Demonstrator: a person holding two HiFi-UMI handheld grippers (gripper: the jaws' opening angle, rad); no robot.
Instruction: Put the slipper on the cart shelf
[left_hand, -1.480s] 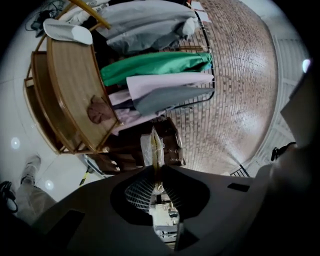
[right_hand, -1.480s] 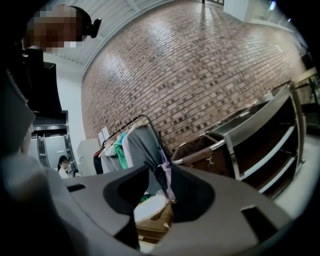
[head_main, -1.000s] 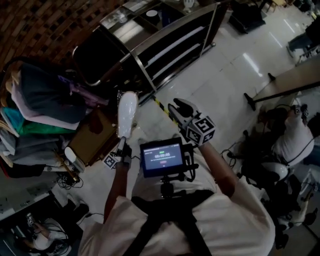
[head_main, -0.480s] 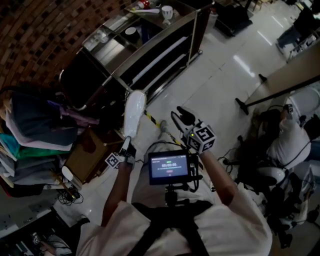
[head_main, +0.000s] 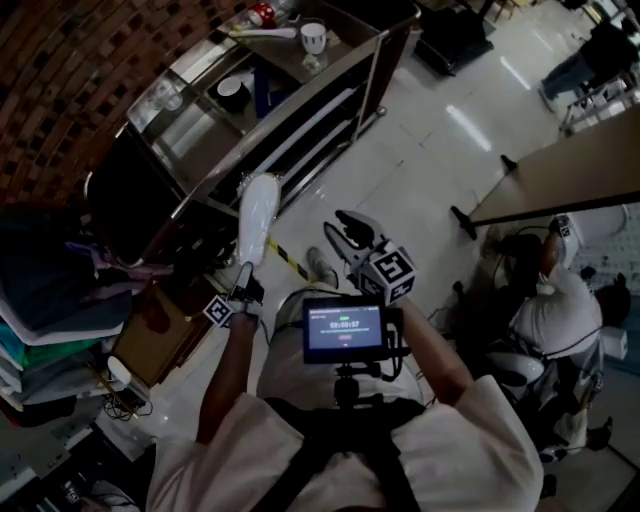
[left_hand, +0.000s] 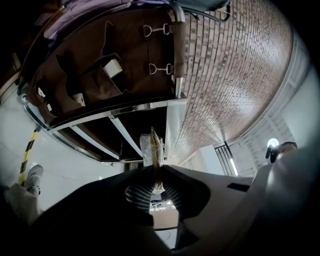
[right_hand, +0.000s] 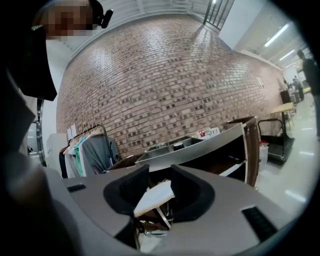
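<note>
The slipper (head_main: 257, 218) is up in the air, not yet on any shelf. It is white and long and stands almost on end out of the left tool (head_main: 243, 290), which is clenched on its lower end. In the left gripper view only a thin edge shows, pinched between the two jaws, apparently inside a clear wrapper. I'd say it is gripped by the end so that its whole length can go into the cart ahead of the tool.

Its free end points at the cart (head_main: 366, 62) and sits just beside the steel rail along the cart's side, level with the dark opening of the lower shelf (head_main: 310, 115). The top tray already carries a cup (head_main: 313, 37) and other small things, so the open shelf below looks like the likelier spot.

Further right, the right tool (head_main: 347, 232) hangs with its jaws parted and nothing in them. In the right gripper view the slipper shows only in the distance through the gap. It sits apart from the slipper, probably kept back because one tool is enough for something this light.
</note>
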